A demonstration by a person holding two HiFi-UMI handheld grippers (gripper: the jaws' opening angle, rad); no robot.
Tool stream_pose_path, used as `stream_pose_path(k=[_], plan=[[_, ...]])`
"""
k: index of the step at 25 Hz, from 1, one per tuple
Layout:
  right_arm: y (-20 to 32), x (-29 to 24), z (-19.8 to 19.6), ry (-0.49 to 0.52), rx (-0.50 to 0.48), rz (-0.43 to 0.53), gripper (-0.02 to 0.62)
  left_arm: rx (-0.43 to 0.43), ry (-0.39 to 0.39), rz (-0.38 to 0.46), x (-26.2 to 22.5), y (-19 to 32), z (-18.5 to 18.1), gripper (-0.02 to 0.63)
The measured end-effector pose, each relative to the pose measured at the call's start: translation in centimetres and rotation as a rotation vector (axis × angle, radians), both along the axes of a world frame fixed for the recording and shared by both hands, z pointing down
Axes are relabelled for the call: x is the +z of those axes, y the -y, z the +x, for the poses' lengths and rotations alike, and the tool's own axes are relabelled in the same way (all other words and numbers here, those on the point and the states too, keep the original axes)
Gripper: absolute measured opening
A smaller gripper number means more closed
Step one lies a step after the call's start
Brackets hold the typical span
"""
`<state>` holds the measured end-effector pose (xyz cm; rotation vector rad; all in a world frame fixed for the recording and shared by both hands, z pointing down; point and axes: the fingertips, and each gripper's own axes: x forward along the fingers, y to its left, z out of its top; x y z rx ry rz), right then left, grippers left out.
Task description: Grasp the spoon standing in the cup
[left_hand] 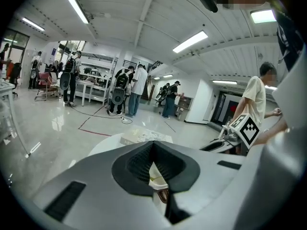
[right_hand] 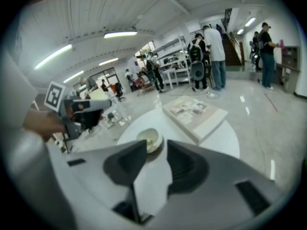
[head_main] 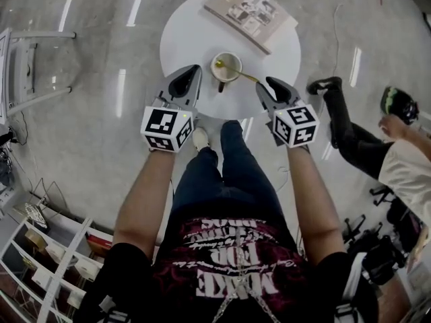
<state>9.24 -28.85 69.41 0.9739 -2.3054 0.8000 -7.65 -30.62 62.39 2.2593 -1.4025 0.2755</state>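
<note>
A cream cup (head_main: 225,66) stands near the front edge of a round white table (head_main: 195,25). A gold spoon (head_main: 237,73) leans in it, its handle slanting out to the right. My right gripper (head_main: 264,86) sits just right of the cup with the handle's end close to its tip; contact cannot be told. In the right gripper view the gripper (right_hand: 157,150) is open, with bare table and the cup (right_hand: 150,139) showing through the gap and no spoon between the pads. My left gripper (head_main: 194,71) is shut just left of the cup, which shows (left_hand: 156,176) below its closed tips (left_hand: 153,145).
A book (head_main: 250,12) lies at the table's far right side. A seated person (head_main: 397,147) is on the floor to the right, a white rack (head_main: 27,66) at the left, and shelves (head_main: 47,254) at the lower left. Several people stand in the background.
</note>
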Motion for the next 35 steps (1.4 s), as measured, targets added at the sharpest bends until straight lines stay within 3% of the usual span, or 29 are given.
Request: stream_pose_path(k=[18, 23, 35], plan=[[0.1, 3.2, -1.3, 0.043, -0.017, -0.130, 0.129, 0.009, -0.004, -0.048, 2.4, 0.1, 0.5, 0.025], [0.0, 3.2, -2.0, 0.021, -0.054, -0.135, 0.055, 0.023, 0.008, -0.058, 2.6, -0.4, 0.6, 0.025], [0.5, 0.6, -1.8, -0.037, -0.084, -0.092, 0.035, 0.021, 0.015, -0.026, -0.8, -0.1, -0.4, 0.025]])
